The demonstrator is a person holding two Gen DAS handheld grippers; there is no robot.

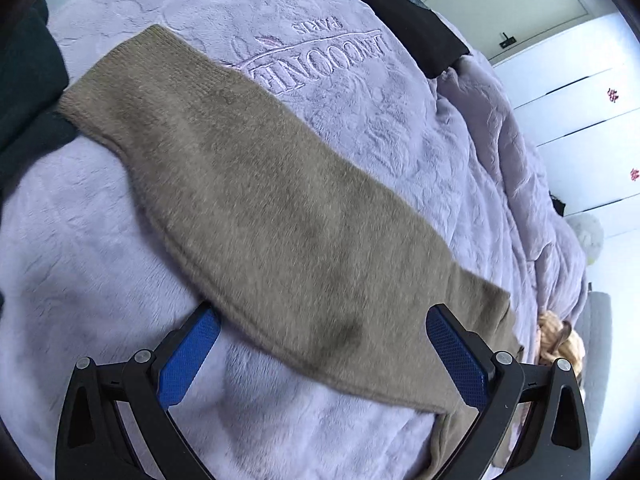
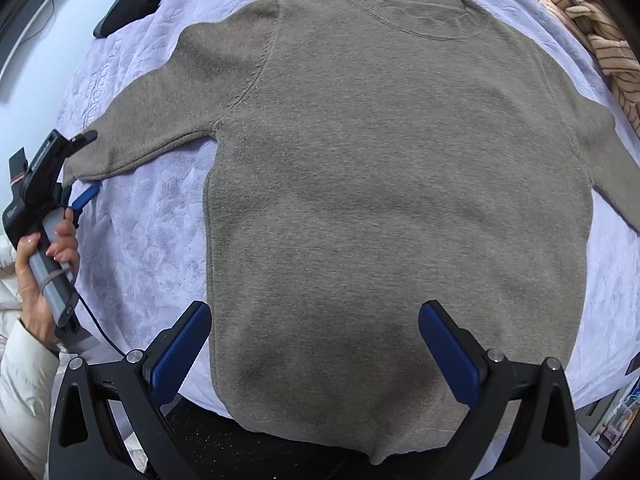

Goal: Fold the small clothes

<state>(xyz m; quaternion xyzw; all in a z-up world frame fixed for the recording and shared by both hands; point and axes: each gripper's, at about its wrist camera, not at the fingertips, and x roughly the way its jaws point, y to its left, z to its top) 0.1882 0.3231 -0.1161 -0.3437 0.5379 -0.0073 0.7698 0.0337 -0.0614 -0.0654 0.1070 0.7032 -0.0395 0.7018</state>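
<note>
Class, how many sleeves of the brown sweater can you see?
2. One sleeve stretches left across the lilac blanket, its cuff by the left tongs. The other sleeve runs off the right edge, its cuff hidden.

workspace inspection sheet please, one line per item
surface: lilac embossed blanket, wrinkled at the far side.
job's things: taupe knit sweater spread flat, collar away, both sleeves out.
clutter: striped beige garment by the collar corner; black cloth on the blanket edge.
grippers: left gripper open over the sleeve; right gripper open over the hem.
cables: black cable below the hand.
surroundings: white drawers.
</note>
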